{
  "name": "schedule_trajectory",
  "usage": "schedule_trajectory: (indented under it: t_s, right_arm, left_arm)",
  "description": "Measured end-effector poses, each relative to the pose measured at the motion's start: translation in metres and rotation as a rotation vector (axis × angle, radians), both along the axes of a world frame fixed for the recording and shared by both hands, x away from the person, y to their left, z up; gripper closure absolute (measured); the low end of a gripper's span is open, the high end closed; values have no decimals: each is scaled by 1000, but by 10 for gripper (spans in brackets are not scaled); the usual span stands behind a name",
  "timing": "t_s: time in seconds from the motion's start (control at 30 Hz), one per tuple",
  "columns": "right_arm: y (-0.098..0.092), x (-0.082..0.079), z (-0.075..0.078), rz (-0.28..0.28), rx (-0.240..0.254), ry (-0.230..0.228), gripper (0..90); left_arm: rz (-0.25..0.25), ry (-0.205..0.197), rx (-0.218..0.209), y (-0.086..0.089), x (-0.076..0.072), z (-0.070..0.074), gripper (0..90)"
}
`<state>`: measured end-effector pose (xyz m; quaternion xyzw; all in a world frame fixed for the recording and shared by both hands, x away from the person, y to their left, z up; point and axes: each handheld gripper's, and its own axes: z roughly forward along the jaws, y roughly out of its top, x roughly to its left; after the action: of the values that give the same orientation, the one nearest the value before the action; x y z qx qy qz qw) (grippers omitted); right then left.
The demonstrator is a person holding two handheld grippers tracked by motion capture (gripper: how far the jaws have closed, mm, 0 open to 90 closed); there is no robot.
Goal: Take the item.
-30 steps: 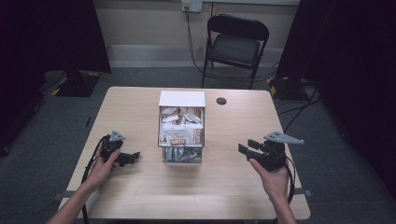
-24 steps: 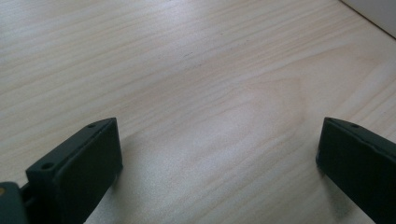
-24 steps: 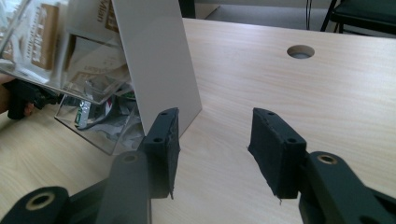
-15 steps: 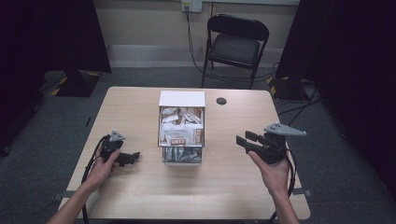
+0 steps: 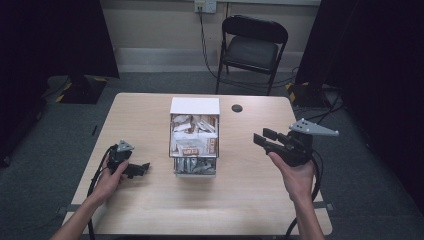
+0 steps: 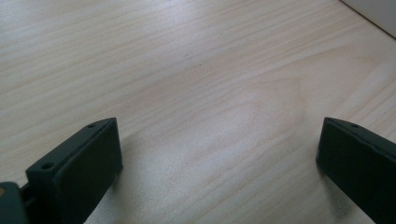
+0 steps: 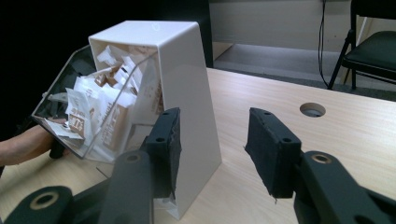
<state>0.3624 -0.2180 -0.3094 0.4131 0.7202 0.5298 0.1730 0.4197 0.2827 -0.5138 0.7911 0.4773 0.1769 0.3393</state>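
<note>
We are holding the right gripper (image 5: pixel 264 139) spread, lifted off the table — the packet dispenser (image 5: pixel 194 135) sitting at its nine o'clock, mid-table. The left gripper (image 5: pixel 140 168), also spread, is resting lower, the dispenser at its two o'clock.

A white dispenser box (image 5: pixel 194 106) packed with paper sachets (image 5: pixel 192 137) stands mid-table (image 5: pixel 150 210) between the two claws, a round cable hole (image 5: pixel 237 108) lying beyond the right claw and a black folding chair (image 5: pixel 253 45) and wall outlet (image 5: pixel 205 5) farther behind.
</note>
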Motion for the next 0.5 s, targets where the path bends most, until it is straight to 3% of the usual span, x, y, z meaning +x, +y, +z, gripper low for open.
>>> schedule_trajectory:
  t_s: [0.5]
  right_arm:
    - [28,7,21,98,21,-60,565]
  left_arm:
    - [-6,3,8,1,0,0,0]
